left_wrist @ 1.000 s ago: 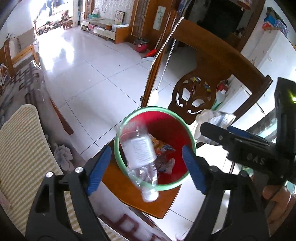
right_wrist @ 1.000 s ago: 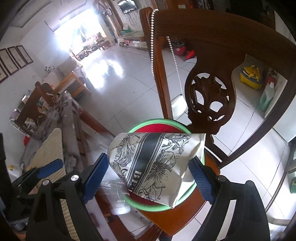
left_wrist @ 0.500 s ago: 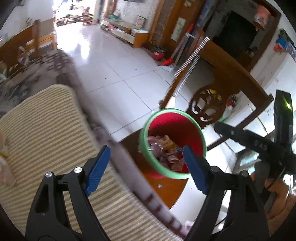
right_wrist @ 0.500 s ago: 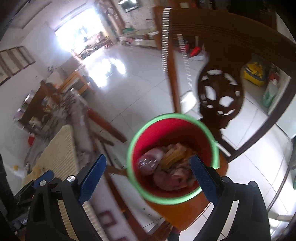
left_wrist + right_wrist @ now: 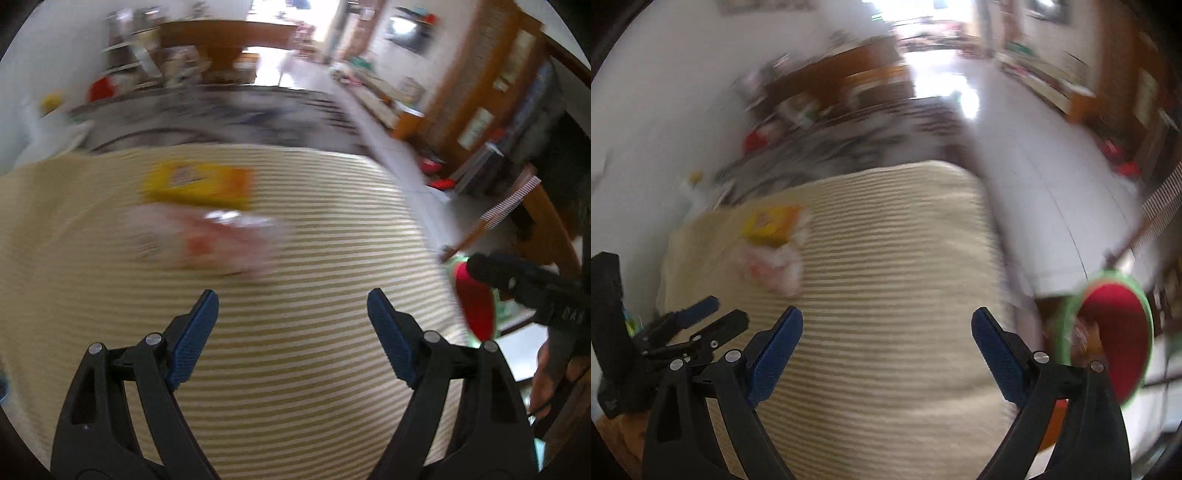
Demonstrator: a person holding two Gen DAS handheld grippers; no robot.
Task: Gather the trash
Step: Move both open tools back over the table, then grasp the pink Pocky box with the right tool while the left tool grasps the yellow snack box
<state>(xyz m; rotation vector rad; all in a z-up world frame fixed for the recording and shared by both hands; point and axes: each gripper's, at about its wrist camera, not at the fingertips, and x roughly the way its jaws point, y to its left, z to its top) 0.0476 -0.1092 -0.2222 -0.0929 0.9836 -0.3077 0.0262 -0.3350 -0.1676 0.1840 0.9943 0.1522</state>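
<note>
Both views are blurred by motion. A yellow packet [image 5: 197, 184] and a pinkish-white crumpled wrapper [image 5: 207, 240] lie on a cream striped cushion [image 5: 295, 369]. My left gripper [image 5: 291, 317] hangs open above the cushion, nearer than the wrapper, with nothing between its fingers. My right gripper [image 5: 886, 332] is open and empty too, over the same cushion [image 5: 886, 369]; the yellow packet [image 5: 772, 223] and the wrapper [image 5: 774, 266] lie ahead to its left. The red bin with a green rim [image 5: 1108, 332] holds trash at the right edge, and the bin [image 5: 476, 306] shows partly in the left wrist view.
A dark patterned cloth [image 5: 229, 114] lies beyond the cushion. White tiled floor [image 5: 1052, 155] runs along the right. A wooden chair back [image 5: 546, 218] stands near the bin. Wooden furniture lines the far wall. A hand [image 5: 550, 373] holds the other gripper at the right.
A clear bottle and a printed bag that hung over the bin have dropped into it. Both grippers have swung away from the bin to the left, over the striped cushion.
</note>
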